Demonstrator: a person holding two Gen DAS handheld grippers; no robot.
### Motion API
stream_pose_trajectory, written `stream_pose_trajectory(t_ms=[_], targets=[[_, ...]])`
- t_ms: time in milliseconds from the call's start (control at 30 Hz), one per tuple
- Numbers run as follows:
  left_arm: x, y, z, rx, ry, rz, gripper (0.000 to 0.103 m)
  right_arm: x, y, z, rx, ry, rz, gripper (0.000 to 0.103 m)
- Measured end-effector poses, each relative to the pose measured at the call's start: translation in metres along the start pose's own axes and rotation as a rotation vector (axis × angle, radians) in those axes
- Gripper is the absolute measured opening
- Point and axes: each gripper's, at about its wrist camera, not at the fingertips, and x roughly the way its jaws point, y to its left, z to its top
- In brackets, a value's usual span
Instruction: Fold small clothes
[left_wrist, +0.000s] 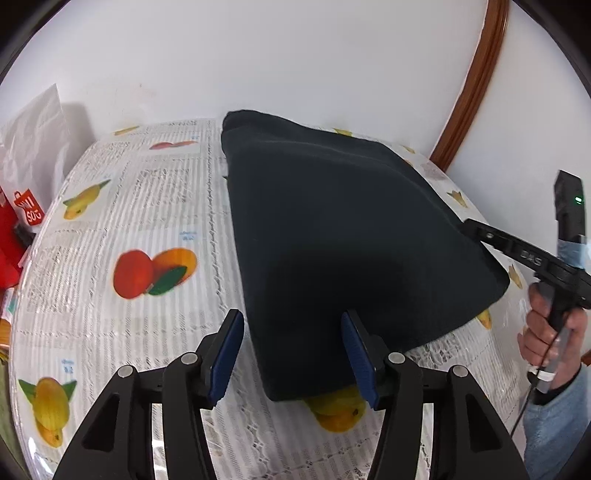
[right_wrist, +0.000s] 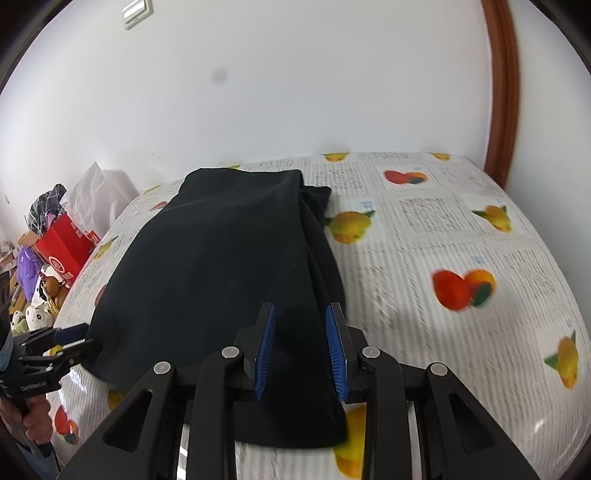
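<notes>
Both sets of jaws stand parted with nothing gripped: the left gripper (left_wrist: 291, 354) straddles the near corner of the black garment (left_wrist: 351, 229), the right gripper (right_wrist: 301, 350) hangs over its near edge, pads clear of the cloth. The garment lies folded on the desk (left_wrist: 147, 206), its cover printed with fruit. A risk, I judge: the loose layers along its right side could slide apart or bunch if one edge is nipped without the layer beneath. Legible writing is scarce: "DAS" on the right gripper's arm, reversed white characters on a red bag (left_wrist: 26, 210), unreadable
</notes>
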Motion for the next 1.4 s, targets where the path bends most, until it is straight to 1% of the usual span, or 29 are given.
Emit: stream_pose_trajectory(t_ms=[100,133,167,200,233,300,333,367,400,467,667,733,833,1033,1167,1233,1400], targets=[[0.003,0.002,0.007,0.003,-0.003,0.003,0.053,0.021,-0.001,0.010,0.025,0.027,0.000,0.028],[0.005,0.002,0.009,0.000,-0.003,-0.001,0.053,0.030,-0.004,0.013,0.051,0.046,0.003,0.025],[0.007,0.002,0.011,-0.002,-0.002,-0.005,0.053,0.035,-0.007,0.015,0.066,0.053,0.010,0.011],[0.009,0.002,0.012,-0.002,-0.002,-0.007,0.053,0.040,-0.010,0.016,0.074,0.064,0.029,0.003],[0.010,0.002,0.013,0.001,-0.004,-0.008,0.053,0.040,-0.011,0.017,0.069,0.060,0.042,0.003],[0.012,0.002,0.013,0.006,-0.005,-0.007,0.056,0.028,-0.018,0.017,0.087,-0.026,0.063,0.003],[0.014,0.002,0.013,0.009,-0.004,-0.005,0.056,0.022,-0.024,0.015,0.120,-0.061,0.103,0.003],[0.016,0.002,0.013,0.010,-0.002,-0.006,0.057,0.021,-0.030,0.014,0.153,-0.068,0.129,0.003],[0.018,0.002,0.014,0.010,0.001,-0.009,0.057,0.023,-0.033,0.014,0.173,-0.060,0.136,0.003],[0.019,0.003,0.015,0.006,0.001,-0.015,0.057,0.028,-0.032,0.014,0.176,-0.046,0.122,0.003],[0.018,0.001,0.013,0.008,-0.003,-0.004,0.057,0.026,-0.026,0.013,0.164,-0.040,0.078,0.004],[0.017,0.000,0.013,0.010,-0.006,0.002,0.057,0.021,-0.024,0.012,0.150,-0.039,0.043,0.007],[0.015,-0.002,0.011,0.004,-0.006,0.012,0.057,0.010,-0.022,0.010,0.123,-0.041,0.003,0.007],[0.009,-0.006,0.005,0.002,-0.004,0.029,0.056,-0.015,-0.021,-0.005,0.084,-0.038,-0.017,0.007],[0.001,-0.008,-0.002,-0.005,-0.008,0.038,0.056,-0.024,-0.016,-0.018,0.042,-0.028,-0.038,0.007],[-0.002,-0.009,-0.005,-0.009,-0.005,0.055,0.056,-0.026,-0.014,-0.023,0.028,-0.022,-0.055,0.008],[-0.015,-0.013,-0.013,-0.017,-0.008,0.064,0.056,-0.034,-0.013,-0.036,0.038,-0.001,-0.063,0.011]])
